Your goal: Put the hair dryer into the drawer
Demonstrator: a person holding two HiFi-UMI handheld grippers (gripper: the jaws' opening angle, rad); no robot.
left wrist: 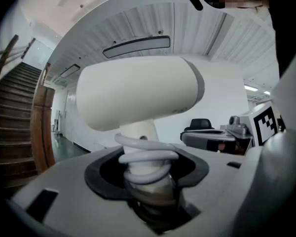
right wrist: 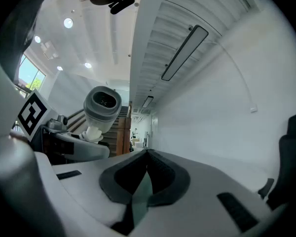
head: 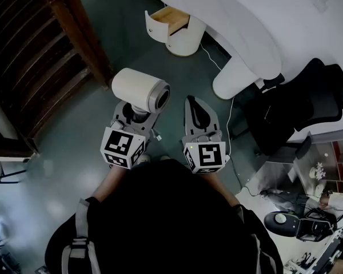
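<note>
The white hair dryer (head: 140, 89) stands upright in my left gripper (head: 138, 116), its grey-ringed nozzle pointing right. In the left gripper view the jaws clasp the dryer's handle (left wrist: 138, 132), which has the white cord (left wrist: 147, 157) coiled round it; the left gripper (left wrist: 147, 174) is shut on it. My right gripper (head: 195, 104) is held beside it, jaws together and empty, as the right gripper view shows (right wrist: 147, 154), with the dryer (right wrist: 102, 105) to its left. Further ahead on the floor, a small round white cabinet (head: 186, 39) has its wooden drawer (head: 168, 17) pulled open.
A white curved desk (head: 240, 21) with a rounded leg (head: 234, 79) runs along the right. A black office chair (head: 308, 101) stands beside it, and a white cable (head: 228, 119) trails over the dark floor. A wooden staircase (head: 40, 56) rises at the left.
</note>
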